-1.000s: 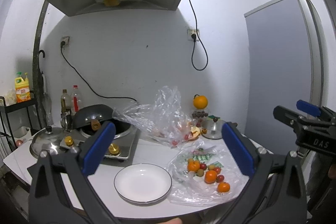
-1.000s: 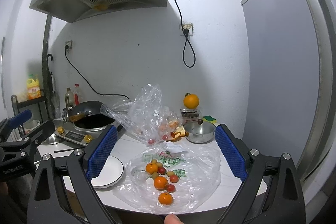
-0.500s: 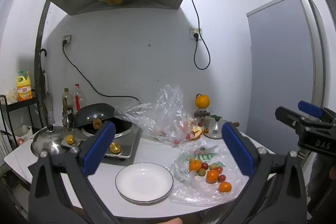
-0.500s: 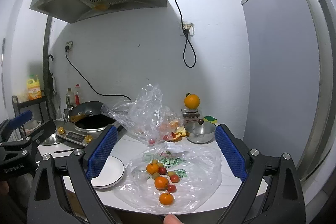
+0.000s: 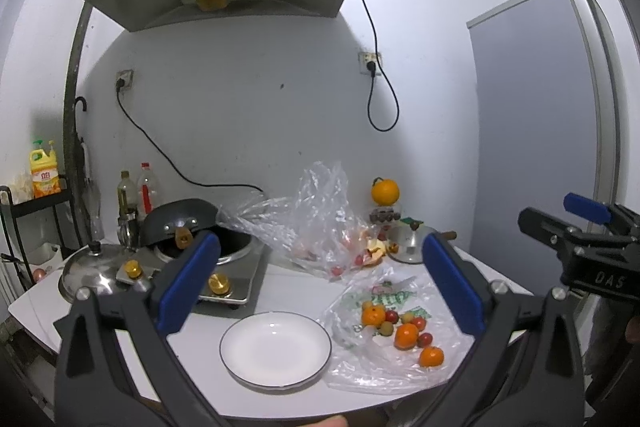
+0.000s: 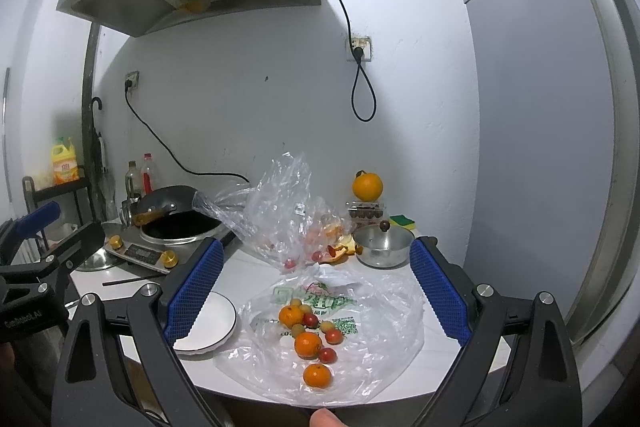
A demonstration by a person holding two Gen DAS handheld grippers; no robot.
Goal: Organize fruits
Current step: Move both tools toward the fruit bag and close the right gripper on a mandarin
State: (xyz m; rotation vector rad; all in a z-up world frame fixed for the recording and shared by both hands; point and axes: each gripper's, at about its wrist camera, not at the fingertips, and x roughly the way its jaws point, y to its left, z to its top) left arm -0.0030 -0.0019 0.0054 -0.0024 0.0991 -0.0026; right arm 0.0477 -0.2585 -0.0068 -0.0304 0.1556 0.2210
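Small oranges (image 5: 405, 335) (image 6: 307, 344), red cherry tomatoes (image 6: 327, 354) and pale green fruits lie on a flattened clear plastic bag (image 5: 384, 367) (image 6: 360, 347) at the counter's front right. Left of the bag sits a white plate (image 5: 276, 347) (image 6: 216, 323) with nothing on it. My left gripper (image 5: 320, 287) hovers open well above and short of the plate, holding nothing. In the right wrist view my right gripper (image 6: 316, 291) is open over the bag of fruit, also holding nothing. Each gripper shows at the edge of the other's view.
A crumpled clear bag (image 5: 308, 223) holding more fruit stands behind the plate. A wok (image 5: 180, 223) on a stove (image 5: 224, 279), a pot lid (image 5: 86, 273), bottles (image 5: 146, 191), a steel pot (image 6: 382, 247) and a large orange (image 6: 367, 185) on a container line the back. The counter's front edge (image 5: 280, 409) is near.
Both grippers have drawn slightly up and back, so the counter sits a little lower in both views. Plate, bags and fruit have not moved.
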